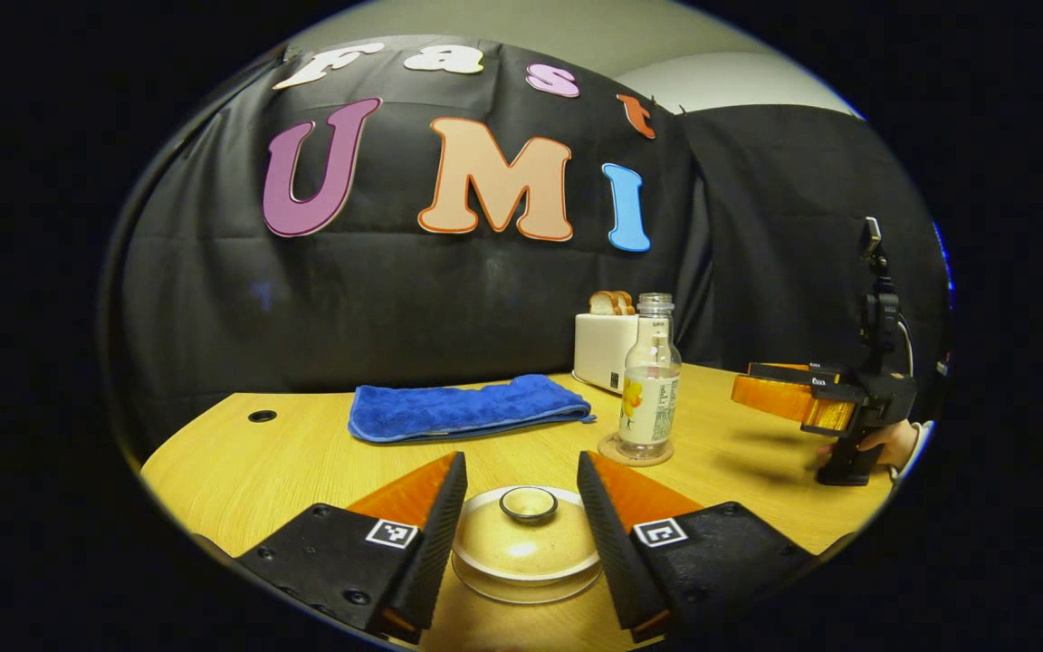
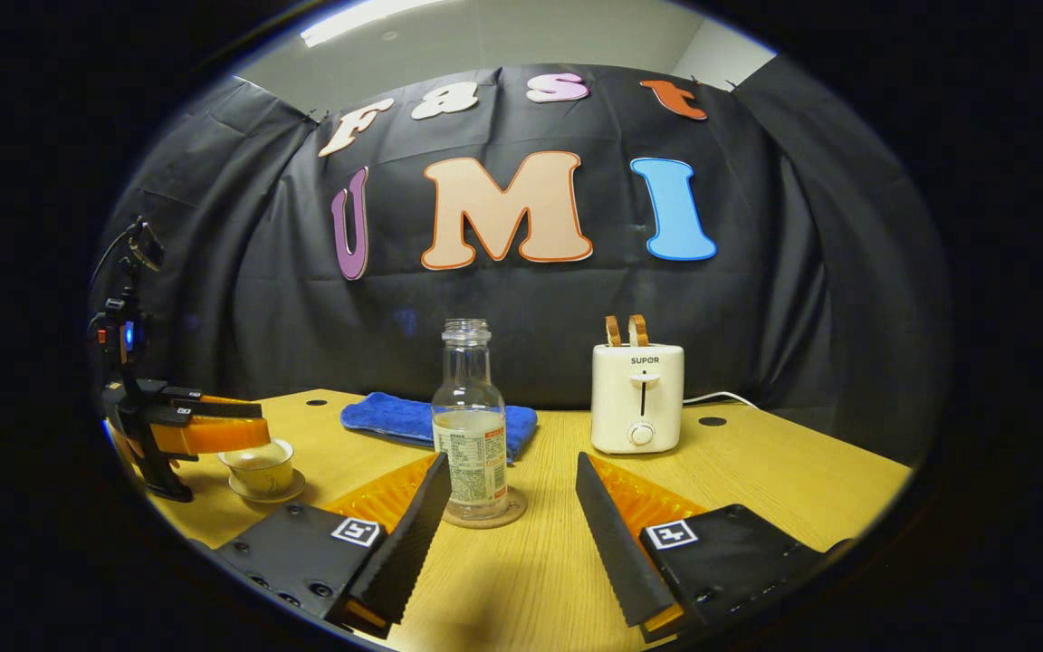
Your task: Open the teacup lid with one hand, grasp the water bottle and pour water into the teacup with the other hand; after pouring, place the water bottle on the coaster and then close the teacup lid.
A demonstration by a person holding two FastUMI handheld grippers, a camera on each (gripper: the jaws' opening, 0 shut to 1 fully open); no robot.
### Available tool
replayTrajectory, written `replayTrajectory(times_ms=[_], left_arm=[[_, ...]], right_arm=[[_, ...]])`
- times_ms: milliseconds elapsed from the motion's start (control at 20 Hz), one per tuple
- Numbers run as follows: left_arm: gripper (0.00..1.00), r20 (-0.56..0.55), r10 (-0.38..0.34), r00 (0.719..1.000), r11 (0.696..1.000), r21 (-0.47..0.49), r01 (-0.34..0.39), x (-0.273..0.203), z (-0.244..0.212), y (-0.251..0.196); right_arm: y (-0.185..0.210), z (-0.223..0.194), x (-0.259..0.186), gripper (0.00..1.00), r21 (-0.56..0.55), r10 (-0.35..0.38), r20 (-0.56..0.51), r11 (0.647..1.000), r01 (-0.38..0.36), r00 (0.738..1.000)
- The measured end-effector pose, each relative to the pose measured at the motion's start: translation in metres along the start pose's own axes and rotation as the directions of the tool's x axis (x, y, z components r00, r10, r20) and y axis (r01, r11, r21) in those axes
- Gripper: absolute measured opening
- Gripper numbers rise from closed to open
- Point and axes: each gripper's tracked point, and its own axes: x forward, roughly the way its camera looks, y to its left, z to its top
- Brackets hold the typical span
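Water bottle (image 2: 471,426) uncapped, partly filled, upright on coaster (image 2: 512,512), just ahead between spread fingers of right gripper (image 2: 505,525), untouched. Teacup (image 1: 526,552) lidded (contents hidden) on saucer, lid (image 1: 527,530) lying between wide-apart fingers of left gripper (image 1: 521,534), no contact.

tabletop (image 2: 757,471) | water bottle (image 2: 470,426) on coaster (image 2: 512,514), centre | towel (image 2: 395,418) behind bottle | toaster (image 2: 637,397) toward rear-right edge | lidded teacup (image 2: 261,464) on saucer (image 2: 291,493) near left edge
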Motion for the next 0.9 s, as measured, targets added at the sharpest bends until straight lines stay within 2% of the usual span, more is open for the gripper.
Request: replayTrajectory(times_ms=[150,300,400,450,550,650,700,750,900], left_arm=[[0.83,0.007,0.034,0.999,0.999,-0.003,-0.034,-0.004,0.001,0.004],[0.95,0.007,0.110,0.994,0.994,-0.006,-0.110,-0.014,0.000,0.015],[0.95,0.021,0.148,0.989,0.989,-0.004,-0.148,-0.026,0.002,0.018],[0.95,0.028,0.159,0.987,0.987,-0.001,-0.159,-0.031,0.003,0.017],[0.95,0.037,0.178,0.983,0.984,-0.002,-0.178,-0.042,0.004,0.017],[0.95,0.042,0.213,0.976,0.977,-0.004,-0.213,-0.053,0.004,0.022],[0.95,0.040,0.239,0.970,0.971,-0.007,-0.239,-0.058,0.004,0.025],[0.94,0.041,0.265,0.963,0.964,-0.007,-0.265,-0.063,0.004,0.029],[0.95,0.054,0.382,0.922,0.924,-0.008,-0.382,-0.081,0.006,0.047]], right_arm=[[-0.004,0.000,-0.001,0.84,-0.001,-0.021,0.001,1.000,0.021,1.000],[-0.013,0.001,-0.004,0.84,-0.002,-0.061,0.004,0.998,0.061,0.998],[-0.016,0.001,-0.006,0.84,-0.002,-0.081,0.005,0.997,0.081,0.997],[-0.017,0.001,-0.008,0.90,-0.003,-0.091,0.006,0.996,0.091,0.996],[-0.023,0.002,-0.011,0.90,-0.003,-0.119,0.007,0.993,0.119,0.993],[-0.021,0.001,-0.015,0.90,-0.003,-0.112,0.007,0.994,0.112,0.994],[-0.020,0.002,-0.015,0.84,-0.003,-0.109,0.008,0.994,0.110,0.994],[-0.023,0.002,-0.016,0.90,-0.003,-0.117,0.008,0.993,0.117,0.993],[-0.029,0.002,-0.017,0.90,-0.003,-0.147,0.010,0.989,0.147,0.989]])
